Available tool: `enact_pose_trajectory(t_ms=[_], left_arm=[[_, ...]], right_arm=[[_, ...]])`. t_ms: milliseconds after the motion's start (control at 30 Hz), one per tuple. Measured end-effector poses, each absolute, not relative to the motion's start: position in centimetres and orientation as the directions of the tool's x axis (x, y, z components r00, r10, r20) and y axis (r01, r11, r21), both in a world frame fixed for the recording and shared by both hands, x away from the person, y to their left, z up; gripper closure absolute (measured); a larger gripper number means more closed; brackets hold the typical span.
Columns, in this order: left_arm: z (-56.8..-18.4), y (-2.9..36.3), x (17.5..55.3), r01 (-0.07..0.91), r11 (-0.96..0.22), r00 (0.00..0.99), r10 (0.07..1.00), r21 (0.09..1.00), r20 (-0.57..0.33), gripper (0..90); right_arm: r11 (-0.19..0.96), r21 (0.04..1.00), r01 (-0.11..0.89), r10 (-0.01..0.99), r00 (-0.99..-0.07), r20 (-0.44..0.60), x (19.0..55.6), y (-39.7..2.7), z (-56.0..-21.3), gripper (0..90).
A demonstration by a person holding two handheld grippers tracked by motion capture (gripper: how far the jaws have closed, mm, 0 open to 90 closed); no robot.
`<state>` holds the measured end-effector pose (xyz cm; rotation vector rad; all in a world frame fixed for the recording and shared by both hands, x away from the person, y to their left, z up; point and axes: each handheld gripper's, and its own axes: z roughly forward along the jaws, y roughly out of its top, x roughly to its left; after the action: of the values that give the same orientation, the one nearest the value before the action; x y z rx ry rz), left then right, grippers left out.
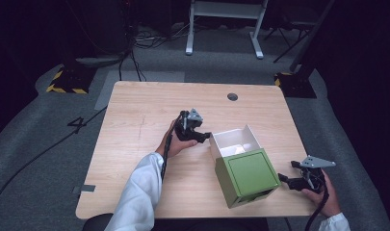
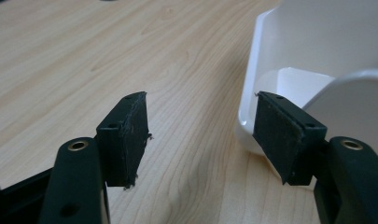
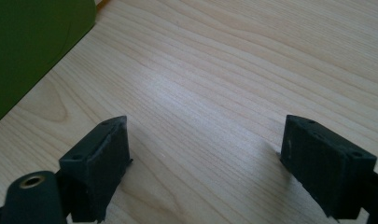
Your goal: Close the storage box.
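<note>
A green box (image 1: 248,176) sits right of the table's middle, with a white inner drawer (image 1: 232,140) slid out toward the far side. Something pale lies inside the drawer. My left gripper (image 1: 205,136) is open beside the drawer's left corner; in the left gripper view the white drawer wall (image 2: 270,56) stands just past my right jaw, with nothing between the pads (image 2: 130,130). My right gripper (image 1: 285,180) is open, low over the table, just right of the green box (image 3: 32,46). Bare wood lies between its fingers (image 3: 100,161).
The wooden table (image 1: 149,120) has a round cable hole (image 1: 232,96) near its far edge. On the grey floor beyond stand white desk legs (image 1: 188,33) and cables. The table's right edge is close to my right hand.
</note>
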<state>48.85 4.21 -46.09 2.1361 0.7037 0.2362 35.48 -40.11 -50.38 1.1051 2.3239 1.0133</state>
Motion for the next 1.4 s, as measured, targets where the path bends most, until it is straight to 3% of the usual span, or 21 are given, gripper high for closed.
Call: enact_pose_trajectory(t_ms=[367, 533, 667, 967, 1400], left_arm=[[-46.6, 3.2, 48.8, 0.385, -0.469, 0.866, 0.481, 0.795, -0.135, 48.7], [-46.1, 3.1, 48.8, 0.372, -0.468, 0.867, 0.483, 0.802, -0.12, 43.6], [-45.9, 2.7, 49.7, 0.409, -0.43, 0.813, 0.573, 0.804, -0.107, 37.5], [-45.5, 1.5, 49.2, 0.352, -0.484, 0.873, 0.479, 0.801, -0.095, 40.3], [-45.5, 1.5, 46.4, 0.367, -0.433, 0.832, 0.549, 0.823, -0.082, 42.3]], right_arm=[[0.434, 0.742, 0.511, 0.783, -0.622, -0.029, 35.4, -40.1, -50.4, 15.4], [0.433, 0.741, 0.513, 0.783, -0.622, -0.027, 35.5, -40.1, -50.4, 15.4], [0.433, 0.741, 0.513, 0.783, -0.622, -0.027, 35.5, -40.1, -50.4, 15.4], [0.433, 0.742, 0.512, 0.782, -0.622, -0.027, 35.5, -40.1, -50.4, 15.4], [0.433, 0.741, 0.514, 0.783, -0.622, -0.026, 35.5, -40.1, -50.4, 15.4]])
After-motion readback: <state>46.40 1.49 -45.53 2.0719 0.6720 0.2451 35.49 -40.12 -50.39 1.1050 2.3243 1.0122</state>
